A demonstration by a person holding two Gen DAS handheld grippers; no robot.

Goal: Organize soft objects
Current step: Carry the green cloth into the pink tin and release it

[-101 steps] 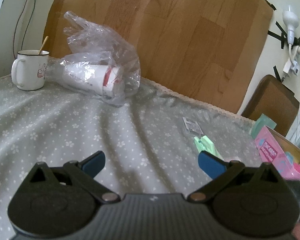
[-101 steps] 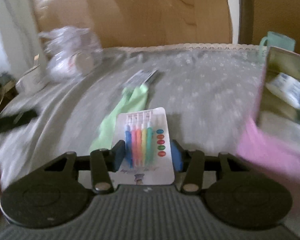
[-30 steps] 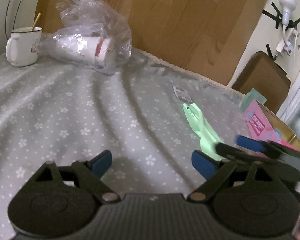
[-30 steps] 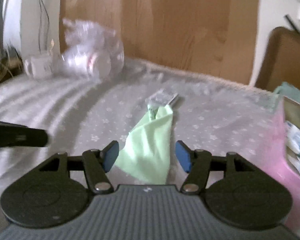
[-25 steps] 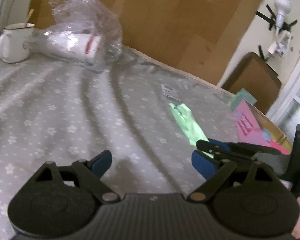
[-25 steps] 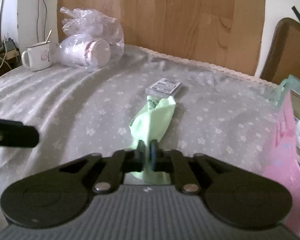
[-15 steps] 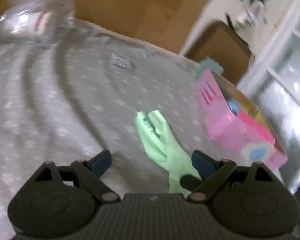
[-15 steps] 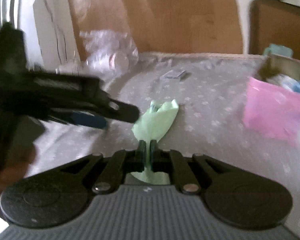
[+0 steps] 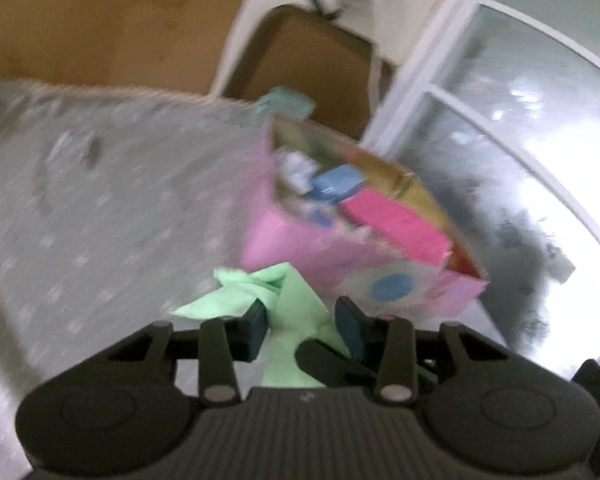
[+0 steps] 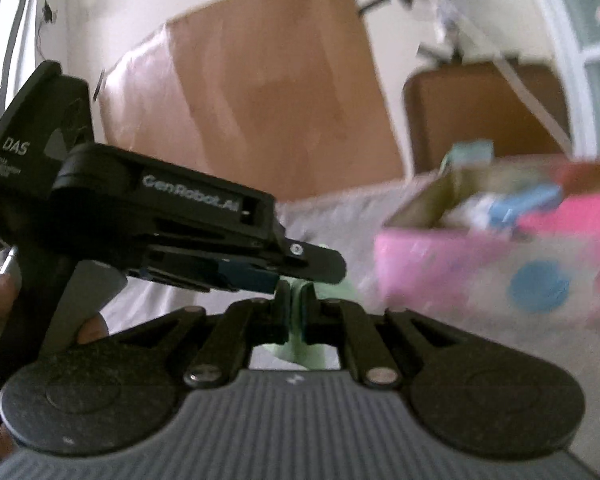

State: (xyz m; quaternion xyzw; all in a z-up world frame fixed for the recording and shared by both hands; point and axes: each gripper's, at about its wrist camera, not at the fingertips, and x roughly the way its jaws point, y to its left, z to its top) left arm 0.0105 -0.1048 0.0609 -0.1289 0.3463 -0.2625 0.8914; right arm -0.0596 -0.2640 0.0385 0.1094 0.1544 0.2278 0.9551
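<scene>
Our right gripper (image 10: 295, 306) has its fingers pinched tight on the green cloth (image 9: 296, 312), a thin strip of the fabric showing between the two blue pads in the right wrist view and more of it bunched just below them. Our left gripper (image 9: 302, 322) has its fingers parted, one on each side of the same cloth; the fabric passes through the gap, and we cannot tell from the blurred frame whether either pad touches it. From the left wrist view the cloth fans out past the fingers into a crumpled, knotted end that is near the front wall of the pink box (image 9: 268, 236).

The right wrist view shows the left gripper from the side, its black body crossing in from the left, with its fingertips just above the right fingers and the cloth.

Beyond the cloth, the pink box stands open on the grey flowered tablecloth (image 9: 80, 208) of the counter. Inside it are a blue packet (image 9: 338, 184) and a bright pink block (image 9: 396, 226), with other small items too blurred to name. A brown chair back (image 9: 308, 60) rises behind the box, and a wooden panel (image 10: 268, 92) leans against the wall.
</scene>
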